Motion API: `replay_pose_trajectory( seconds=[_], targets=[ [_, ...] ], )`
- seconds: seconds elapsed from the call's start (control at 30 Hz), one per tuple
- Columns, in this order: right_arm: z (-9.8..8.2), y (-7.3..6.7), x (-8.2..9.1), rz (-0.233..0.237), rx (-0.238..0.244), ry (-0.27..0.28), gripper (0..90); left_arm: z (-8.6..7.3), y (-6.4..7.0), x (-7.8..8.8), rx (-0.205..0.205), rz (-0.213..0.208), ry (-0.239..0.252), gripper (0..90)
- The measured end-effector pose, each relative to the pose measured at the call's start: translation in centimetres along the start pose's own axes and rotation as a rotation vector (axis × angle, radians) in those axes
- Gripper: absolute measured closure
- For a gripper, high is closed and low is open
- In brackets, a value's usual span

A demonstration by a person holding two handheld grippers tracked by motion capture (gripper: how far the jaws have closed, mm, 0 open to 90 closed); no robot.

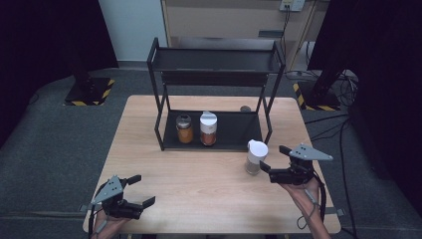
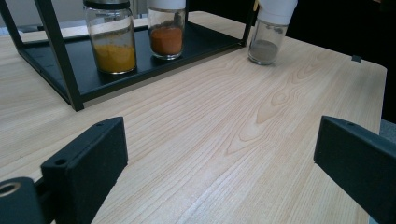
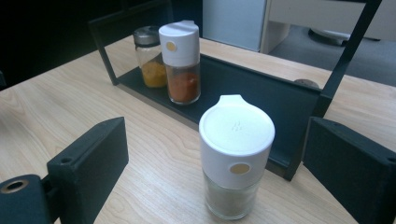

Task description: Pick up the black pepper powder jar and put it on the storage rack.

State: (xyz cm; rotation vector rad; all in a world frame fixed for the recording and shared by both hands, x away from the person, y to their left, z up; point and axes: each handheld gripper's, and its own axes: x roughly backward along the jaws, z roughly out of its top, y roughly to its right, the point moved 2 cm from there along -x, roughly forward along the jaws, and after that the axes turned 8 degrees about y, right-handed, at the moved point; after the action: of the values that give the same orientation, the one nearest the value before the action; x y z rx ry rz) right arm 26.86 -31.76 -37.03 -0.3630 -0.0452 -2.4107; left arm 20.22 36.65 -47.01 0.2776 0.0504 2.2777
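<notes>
pepper jar (image 3: 236, 161) with the white flip-top cap stands upright on the table (image 1: 199, 184), just in front of the rack's right front post and between the spread jaws of the right gripper (image 1: 274, 158), which are open and not touching it. judging by the clear glass body and the thin grey layer at the bottom, it should be light but rigid, smooth and a bit slippery, and breakable if knocked over. the cap is wider than the glass and likely plastic, so the safer hold looks to be low on the glass body, squarely across it, since a pinch on the cap could pop the lid or tip the jar.

the left gripper (image 1: 140, 190) sits near the table's front left corner, jaws wide open over bare pale woodgrain, holding nothing.

farther back, the black metal rack (image 1: 214, 142) has a flat matte lower shelf carrying a red spice jar (image 1: 208, 128) with a matching white cap and, beside it, a yellow spice jar (image 1: 184, 128) with a metal-looking lid. its upper shelf (image 1: 214, 60) is bare.
</notes>
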Motion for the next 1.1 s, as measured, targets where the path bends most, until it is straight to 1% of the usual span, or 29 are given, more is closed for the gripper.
replay_pose_trajectory(
  seconds=[0.33, 0.43, 0.53, 0.63, 0.93, 1.1],
  targets=[
    [-0.4, 0.7, -2.6, -0.012, -0.004, -0.046, 7.1, 0.0, 0.0, 0.0, 0.0, 0.0, 0.0, 1.9],
    [-0.6, 0.9, -3.2, -0.012, -0.011, -0.054, 7.1, 0.0, 0.0, 0.0, 0.002, 0.001, -0.001, 1.9],
    [-0.8, 1.0, -4.0, -0.016, -0.002, -0.067, 7.2, 0.0, 0.0, 0.0, 0.001, 0.001, -0.002, 1.9],
    [-0.8, 1.0, -4.6, -0.018, 0.003, -0.076, 7.2, 0.0, 0.0, 0.0, 0.002, 0.001, -0.003, 1.9],
    [-1.4, 1.7, -6.5, -0.021, -0.013, -0.103, 8.5, 0.0, 0.0, 0.0, 0.002, 0.001, -0.003, 1.9],
    [-1.7, 1.8, -7.2, -0.023, -0.013, -0.108, 10.7, 0.0, 0.0, 0.0, 0.001, 0.001, -0.002, 1.9]
  ],
)
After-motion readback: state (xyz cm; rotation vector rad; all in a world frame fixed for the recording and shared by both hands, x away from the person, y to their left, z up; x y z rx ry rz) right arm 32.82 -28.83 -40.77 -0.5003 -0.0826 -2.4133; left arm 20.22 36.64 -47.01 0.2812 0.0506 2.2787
